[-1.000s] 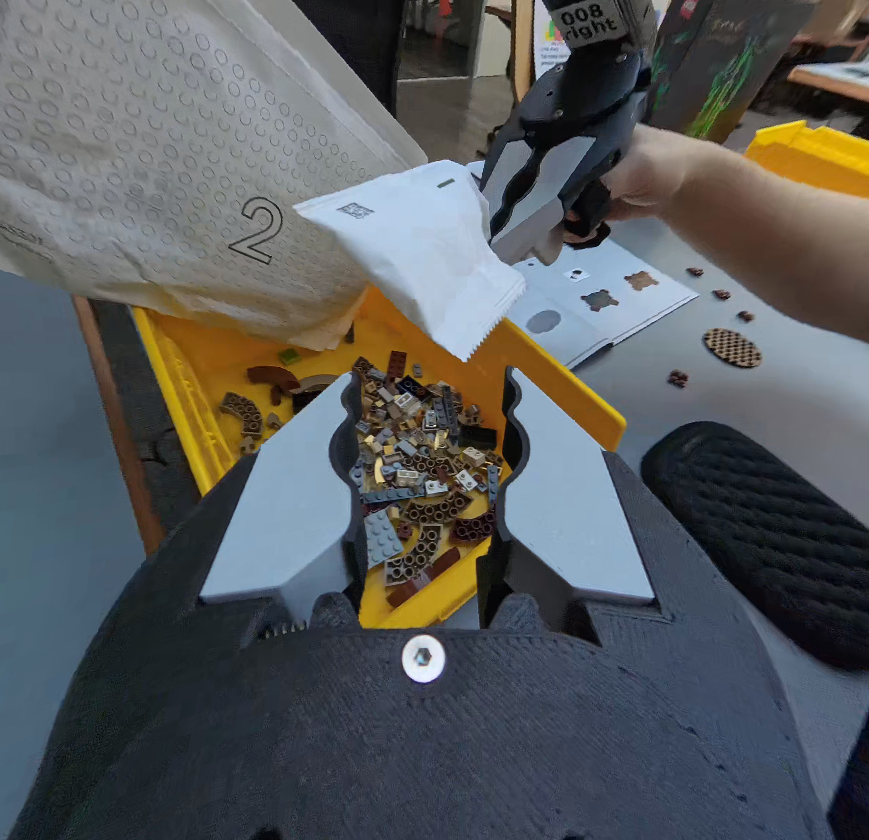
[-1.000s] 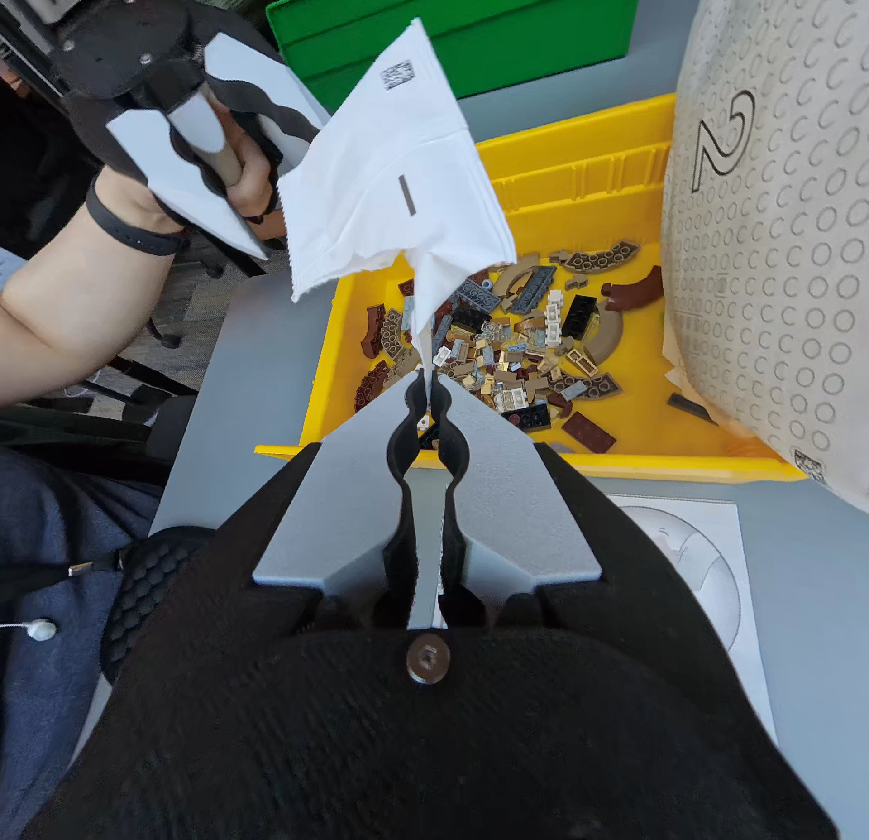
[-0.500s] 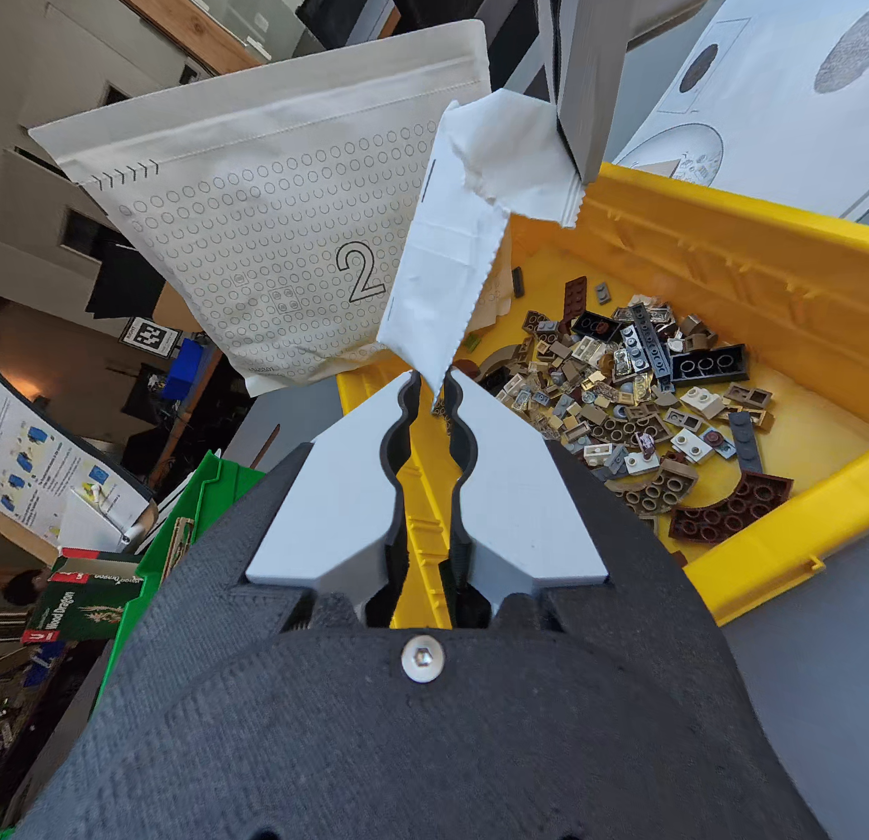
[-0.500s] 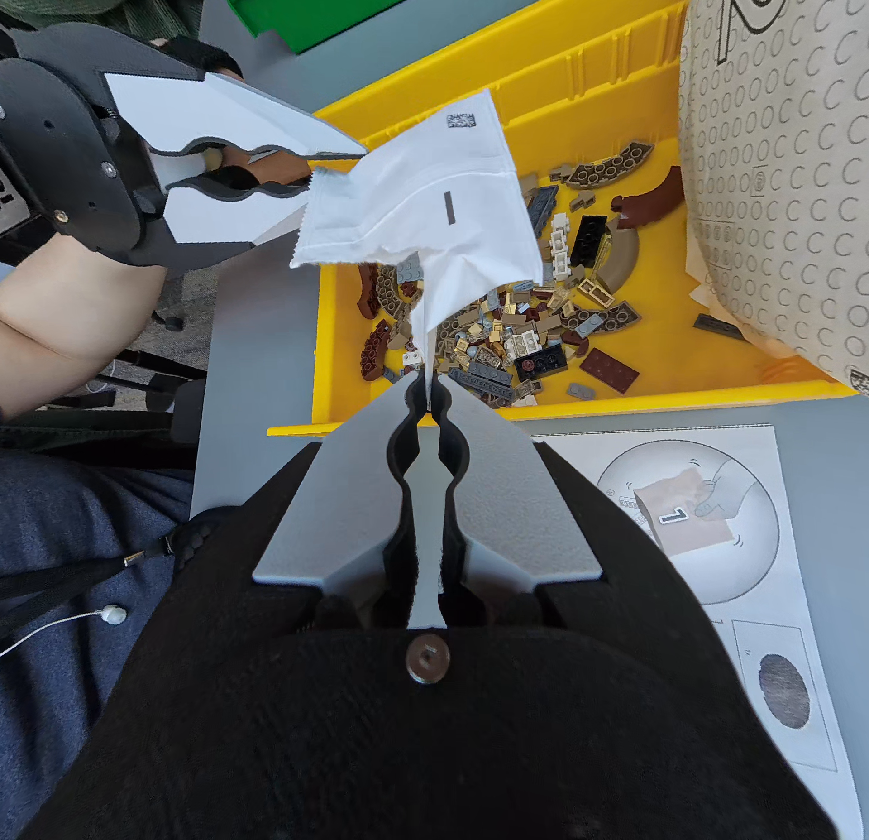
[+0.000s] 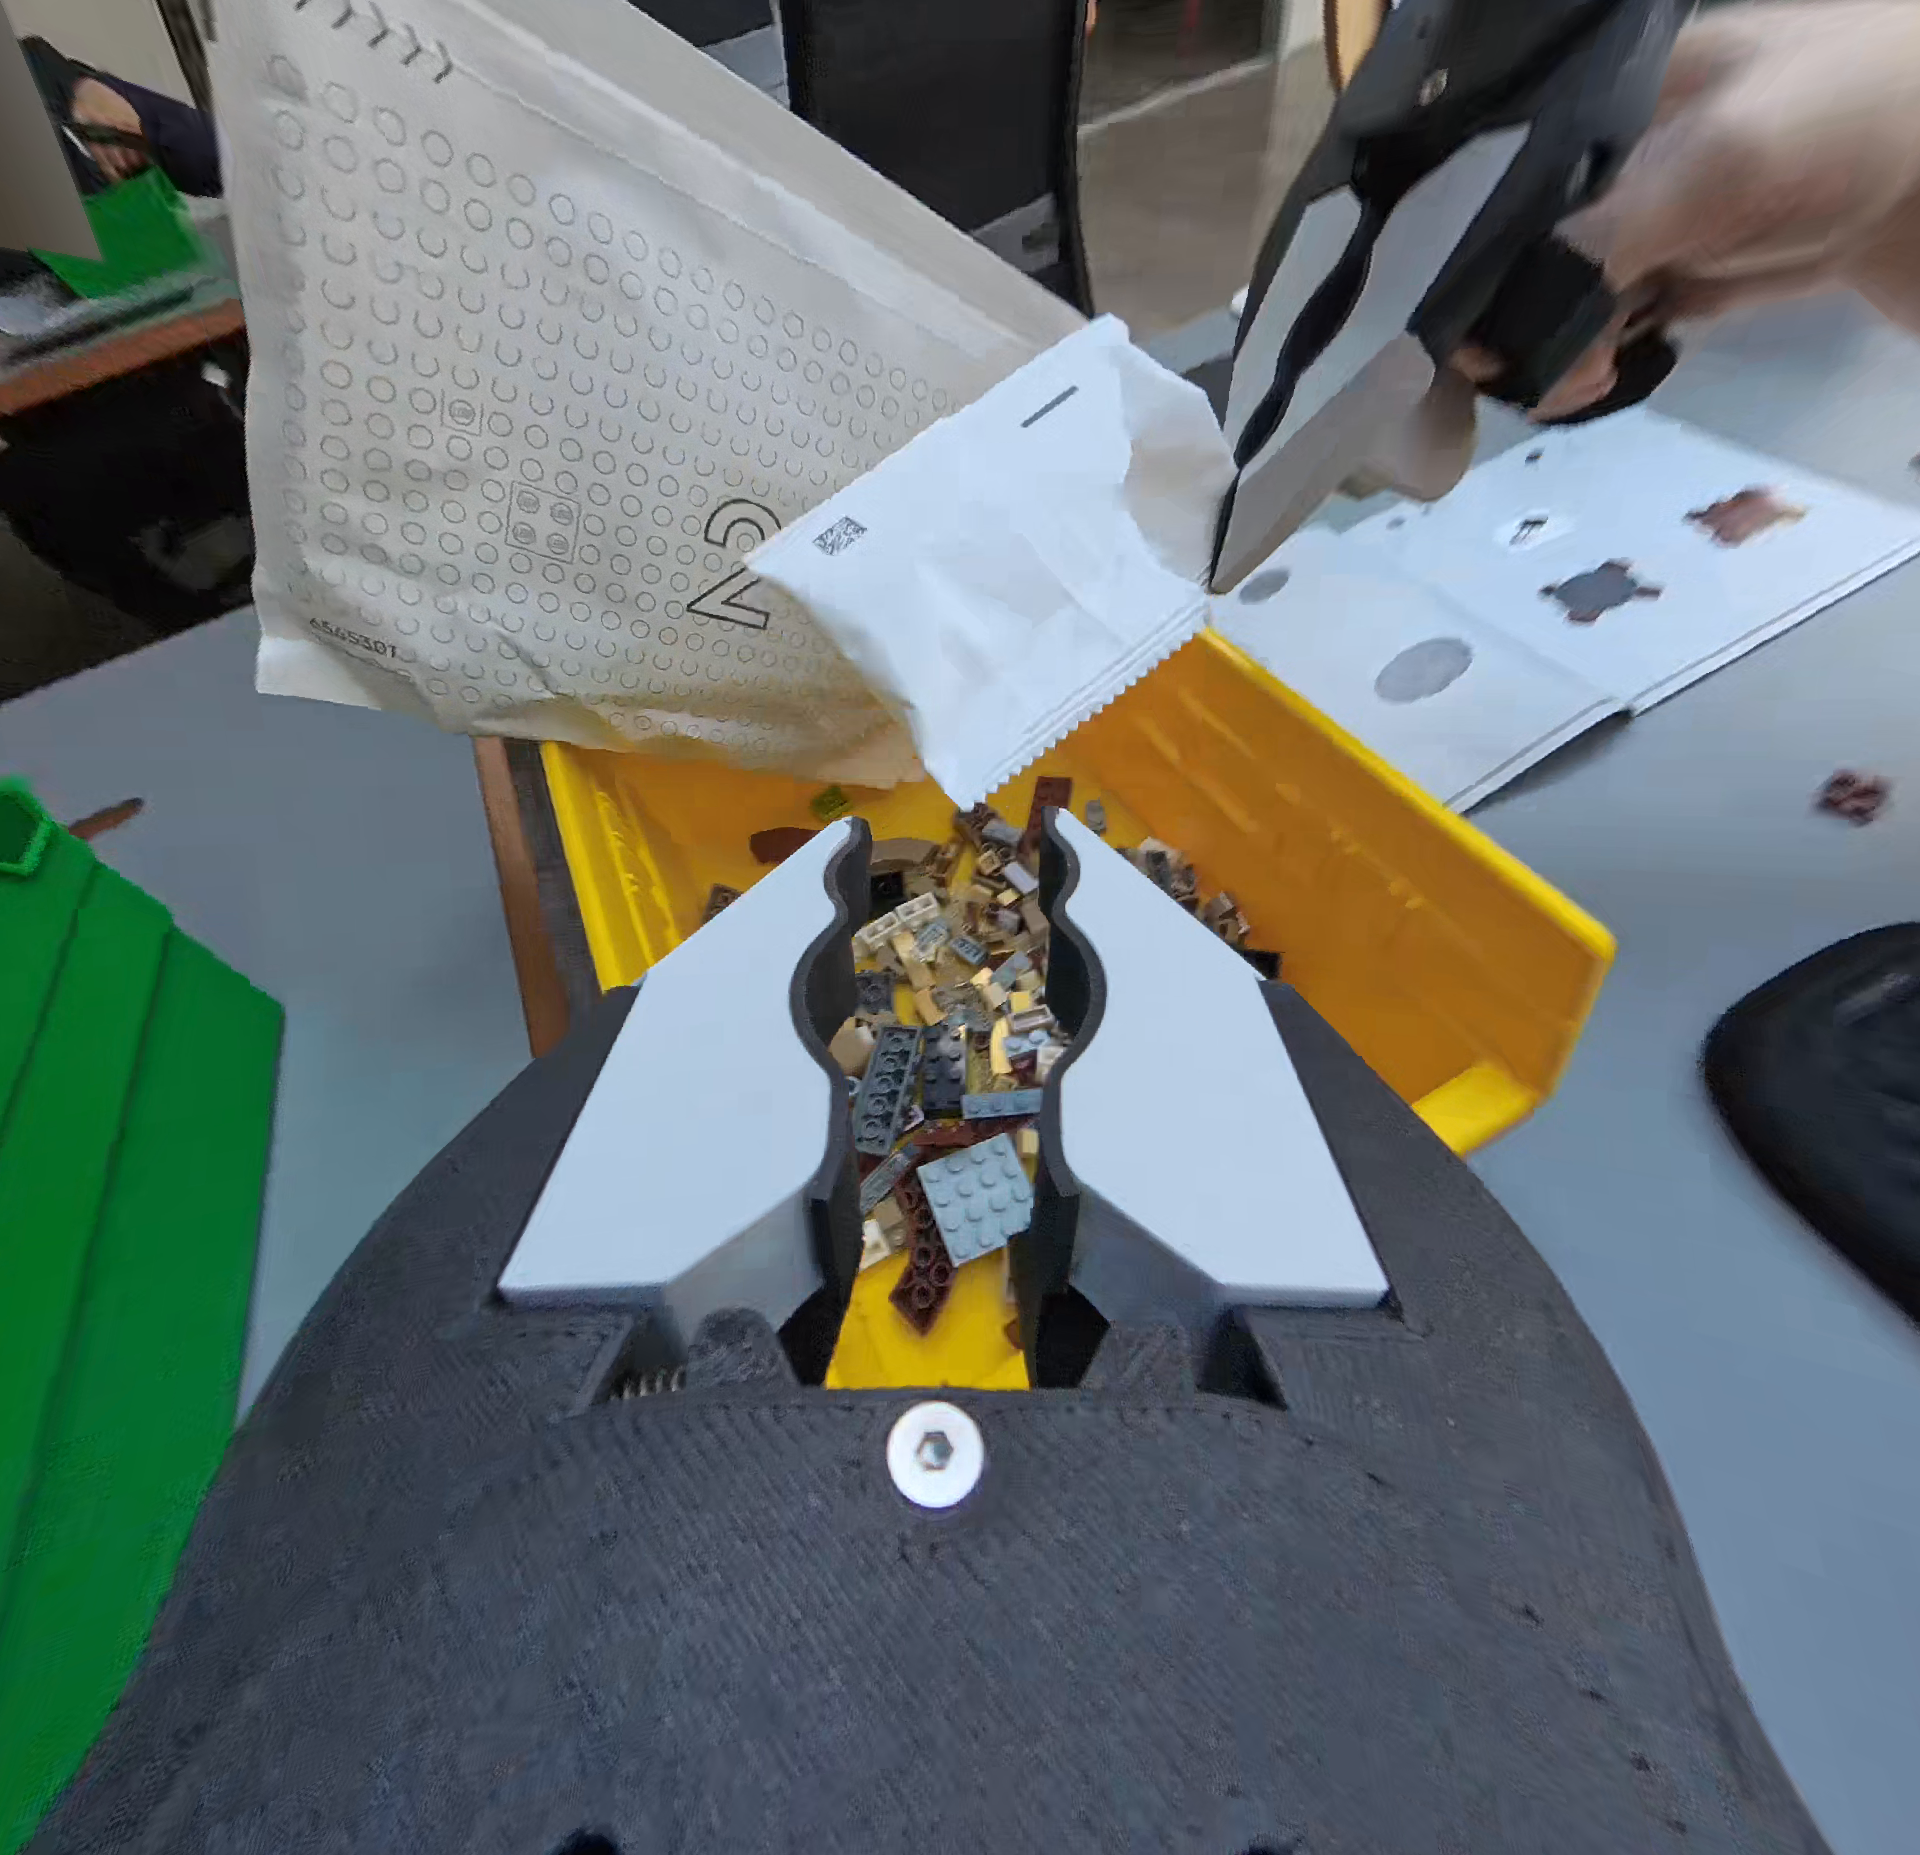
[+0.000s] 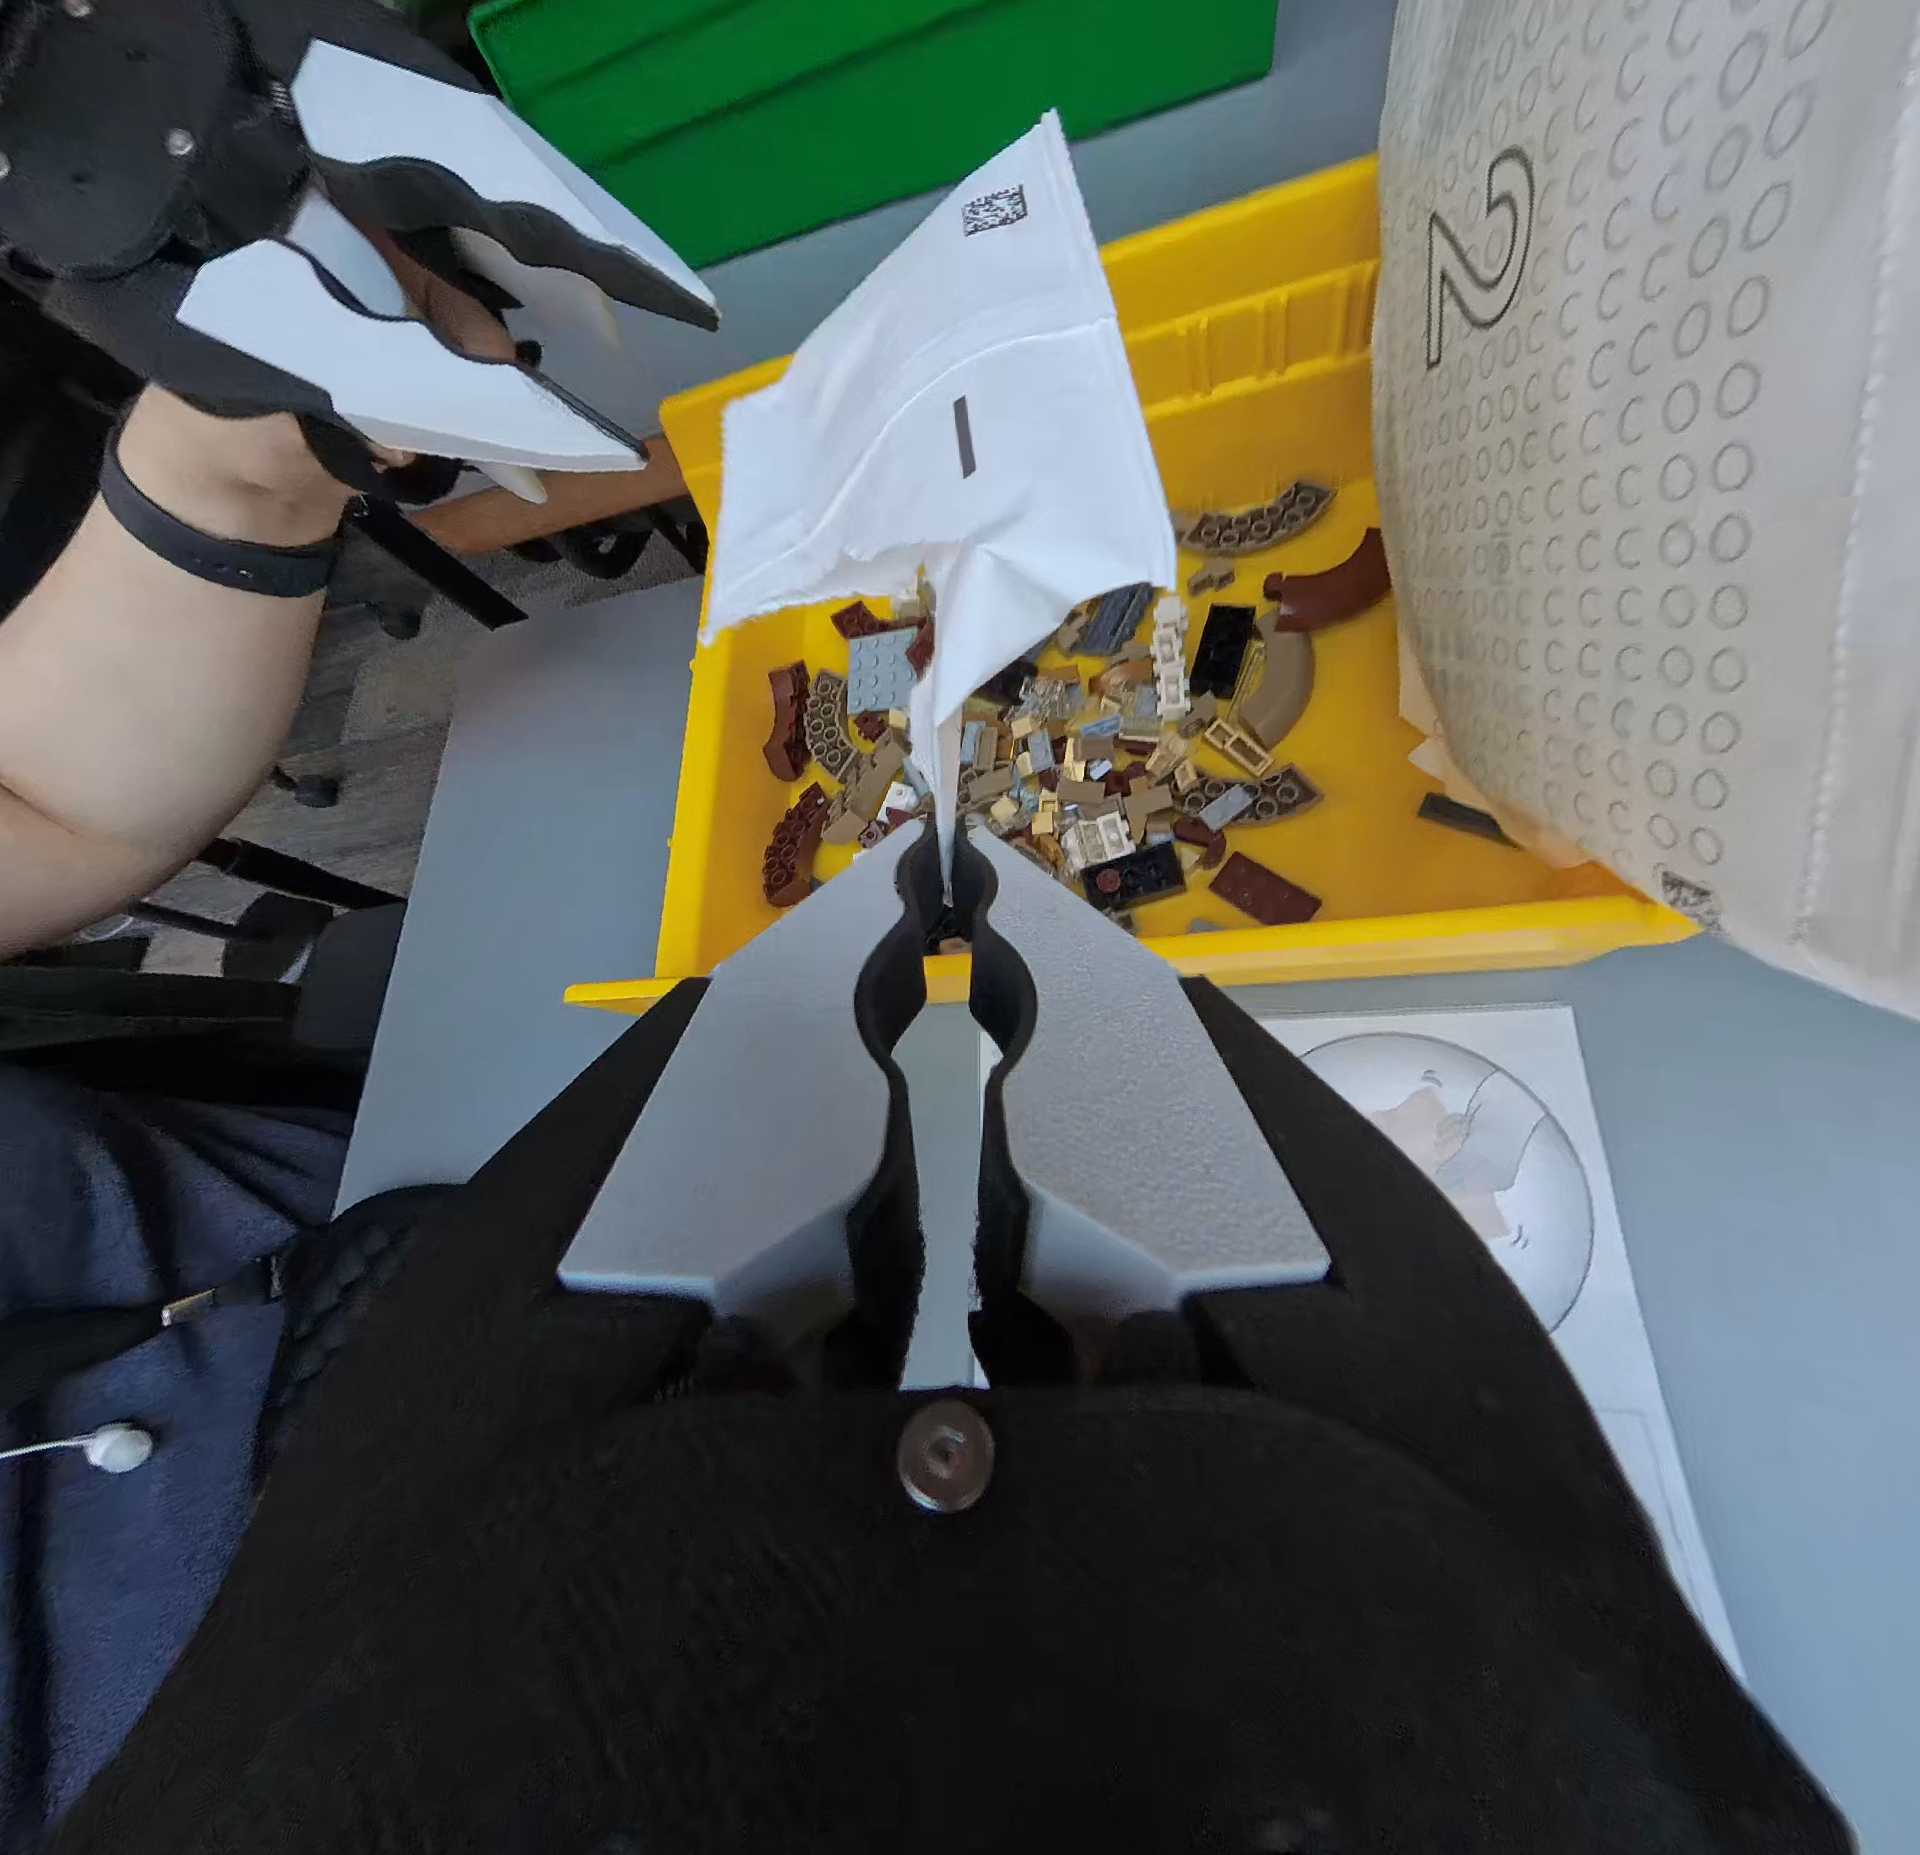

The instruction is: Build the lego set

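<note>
A small white paper bag (image 5: 997,600) hangs over a yellow bin (image 5: 1351,870) holding a heap of loose brown, tan, grey and black lego pieces (image 5: 956,1026). My right gripper (image 6: 943,839) is shut on one corner of the white bag (image 6: 935,423), above the bin (image 6: 1351,932) and the pieces (image 6: 1091,756). It shows in the left wrist view (image 5: 1221,569) at the bag's right edge. My left gripper (image 5: 953,820) is open and empty, just below the bag's lower edge. In the right wrist view it (image 6: 681,387) is left of the bag, not touching it.
A large beige paper bag with a number (image 5: 520,403) leans on the bin's far end (image 6: 1642,455). An open instruction booklet (image 5: 1558,600) lies beside the bin (image 6: 1455,1130). A green bin (image 5: 104,1130) stands on the other side (image 6: 883,60). A black padded object (image 5: 1829,1078) and a small brown piece (image 5: 1852,795) lie on the grey table. Tip to tip, the grippers are about 12 centimeters apart.
Half a second ago my left gripper was nearly shut at the white bag's corner. Now it is open and drawn back from the bag. The right gripper keeps its hold.
</note>
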A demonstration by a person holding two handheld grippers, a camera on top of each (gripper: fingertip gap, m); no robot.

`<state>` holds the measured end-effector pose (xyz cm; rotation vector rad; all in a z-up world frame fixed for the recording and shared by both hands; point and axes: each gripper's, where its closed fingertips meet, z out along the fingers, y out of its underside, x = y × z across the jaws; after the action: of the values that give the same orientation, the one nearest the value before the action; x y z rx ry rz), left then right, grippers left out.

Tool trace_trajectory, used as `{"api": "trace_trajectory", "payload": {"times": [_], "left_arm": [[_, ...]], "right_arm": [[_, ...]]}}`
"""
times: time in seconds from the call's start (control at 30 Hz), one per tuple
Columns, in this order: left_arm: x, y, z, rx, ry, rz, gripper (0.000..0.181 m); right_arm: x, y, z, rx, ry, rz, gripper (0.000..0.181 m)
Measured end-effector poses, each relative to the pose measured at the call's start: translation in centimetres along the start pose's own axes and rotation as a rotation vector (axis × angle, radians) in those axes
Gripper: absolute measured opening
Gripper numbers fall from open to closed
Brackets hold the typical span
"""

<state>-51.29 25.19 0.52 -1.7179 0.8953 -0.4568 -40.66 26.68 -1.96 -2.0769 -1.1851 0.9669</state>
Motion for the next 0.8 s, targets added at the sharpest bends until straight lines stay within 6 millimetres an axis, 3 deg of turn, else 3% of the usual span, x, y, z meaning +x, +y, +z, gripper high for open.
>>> {"api": "trace_trajectory", "payload": {"times": [0.17, 0.3, 0.53, 0.67, 0.8], "left_arm": [[-0.8, -3.1, -1.0, 0.144, 0.215, -0.312, 0.051], [-1.7, -5.0, -0.9, 0.233, 0.313, -0.418, 0.046], [-1.9, -4.7, 0.3, 0.215, 0.322, -0.409, 0.033], [-1.4, -4.6, 0.5, 0.224, 0.368, -0.416, 0.008], [-1.5, -4.9, 0.1, 0.264, 0.415, -0.465, 0.0]], "right_arm": [[0.1, -1.7, -0.4, 0.12, 0.092, -0.288, 0.0], [0.2, -1.6, 0.4, 0.12, 0.143, -0.417, 0.0], [-0.4, -1.8, 0.7, 0.164, 0.138, -0.532, 0.0], [-0.4, -1.6, 0.9, 0.16, 0.177, -0.622, 0.0], [0.2, -1.1, 1.2, 0.133, 0.23, -0.671, 0.0]]}}
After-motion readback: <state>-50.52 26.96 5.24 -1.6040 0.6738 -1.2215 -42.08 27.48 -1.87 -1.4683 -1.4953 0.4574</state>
